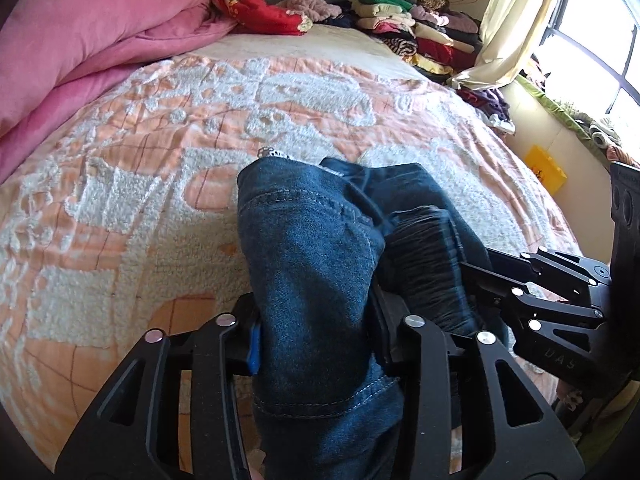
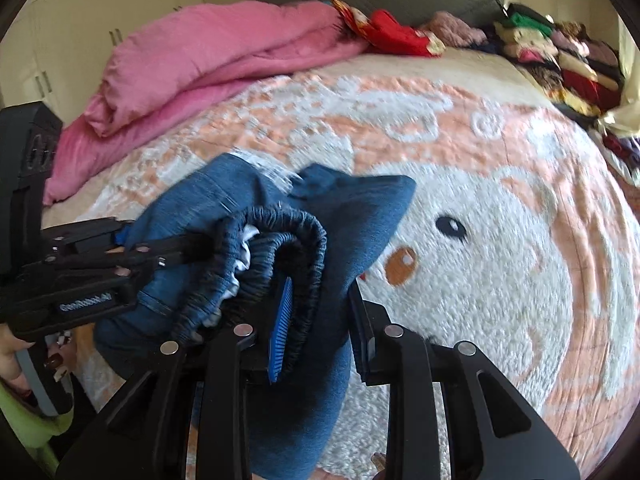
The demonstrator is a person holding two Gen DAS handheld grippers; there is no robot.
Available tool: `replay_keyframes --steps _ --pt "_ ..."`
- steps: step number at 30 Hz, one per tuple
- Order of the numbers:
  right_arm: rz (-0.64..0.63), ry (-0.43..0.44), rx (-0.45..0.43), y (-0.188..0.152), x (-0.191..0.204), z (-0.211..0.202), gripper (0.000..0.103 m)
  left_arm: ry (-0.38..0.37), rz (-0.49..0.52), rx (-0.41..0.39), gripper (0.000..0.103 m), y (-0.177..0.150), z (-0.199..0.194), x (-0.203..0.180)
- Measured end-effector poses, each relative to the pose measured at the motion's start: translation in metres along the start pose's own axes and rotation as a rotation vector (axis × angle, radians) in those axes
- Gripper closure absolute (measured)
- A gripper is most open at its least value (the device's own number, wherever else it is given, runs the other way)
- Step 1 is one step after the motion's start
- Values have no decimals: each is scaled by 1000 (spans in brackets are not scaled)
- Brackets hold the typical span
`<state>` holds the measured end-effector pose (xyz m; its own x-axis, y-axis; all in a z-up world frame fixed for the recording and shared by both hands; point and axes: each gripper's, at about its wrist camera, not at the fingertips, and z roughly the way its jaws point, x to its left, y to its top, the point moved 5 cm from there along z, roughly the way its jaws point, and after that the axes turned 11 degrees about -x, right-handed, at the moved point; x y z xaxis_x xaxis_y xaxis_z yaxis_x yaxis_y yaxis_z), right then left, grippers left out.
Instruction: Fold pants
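On the far left of the bed lies a pink quilt (image 1: pixel 80 44), bunched up in thick folds. Beside it, along the headboard, sit a red cloth (image 1: pixel 264 12) and a fuzzy mauve one (image 1: pixel 308 4).

The bed is covered by a peach and white bedspread (image 1: pixel 160 128) with a bumpy pattern. In the right wrist view it shows a big white cartoon face (image 2: pixel 452 248) with a dark eye and an orange nose.

Near the middle are the blue jeans (image 1: pixel 312 248), lifted off the bedspread in a bundle between the 2 grippers. The left gripper (image 1: pixel 316 340) has its jaws partly open around a thick fold of denim, and both pads press on the cloth. Just to the right of it, the right gripper (image 2: pixel 320 332) has its jaws closed to a narrow gap, pinching the stretchy waistband (image 2: pixel 280 240) and the denim next to it. The 2 grippers are close together, side by side.

On the right, by the headboard, stand stacks of folded clothes (image 1: pixel 416 28). Past them hang a cream curtain (image 1: pixel 516 16) and a bright window (image 1: pixel 600 32). Down by the wall is a yellow bag (image 1: pixel 546 168).
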<state>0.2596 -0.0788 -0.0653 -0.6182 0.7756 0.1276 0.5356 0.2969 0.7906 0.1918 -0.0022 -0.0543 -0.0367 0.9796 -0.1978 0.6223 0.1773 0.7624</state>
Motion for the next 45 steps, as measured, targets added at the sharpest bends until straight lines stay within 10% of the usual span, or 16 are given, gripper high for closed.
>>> replay_keyframes --steps 13,19,29,45 --pt "85 -35 57 -28 -17 15 69 33 -21 57 49 -25 20 14" --pt "105 -49 -15 -17 -18 -13 48 36 -21 20 49 -19 -3 10" --pt "89 -81 -161 -3 -7 -80 7 47 -7 -97 10 -3 -68 0" --pt "33 -106 -258 -19 20 -153 5 81 22 -115 10 -36 -123 -11"
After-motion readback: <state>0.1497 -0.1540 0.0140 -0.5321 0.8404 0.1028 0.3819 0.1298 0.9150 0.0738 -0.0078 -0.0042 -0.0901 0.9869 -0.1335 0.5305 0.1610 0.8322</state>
